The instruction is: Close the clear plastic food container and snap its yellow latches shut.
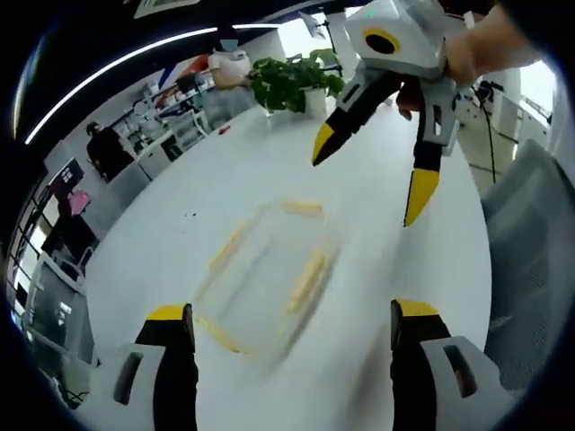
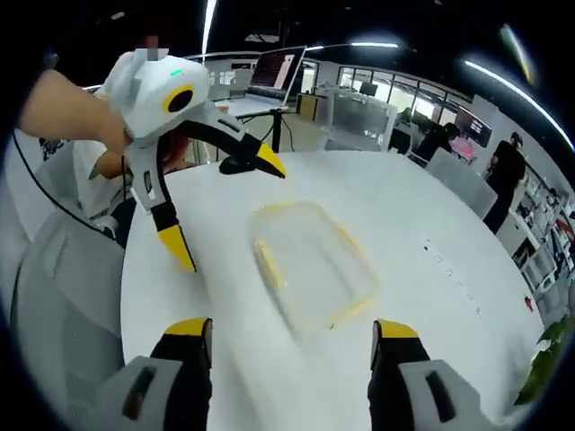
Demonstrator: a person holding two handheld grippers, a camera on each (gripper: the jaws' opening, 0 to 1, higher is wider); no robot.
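we see the clear plastic food container lying flat on the white table, its yellow latches along its rim, though motion blur keeps us from telling whether the lid is seated or any latch is snapped. in the left gripper view the left gripper hangs above the near end of the container with its jaws spread wide and nothing between them, not touching it. beyond the container's far end the right gripper is held above the table by a hand, its two yellow-tipped jaws parted and empty. in the right gripper view the container sits just ahead of the right gripper, again splayed and clear of it, with the left gripper raised off the container's far corner. a potted plant stands on the table well beyond the container.
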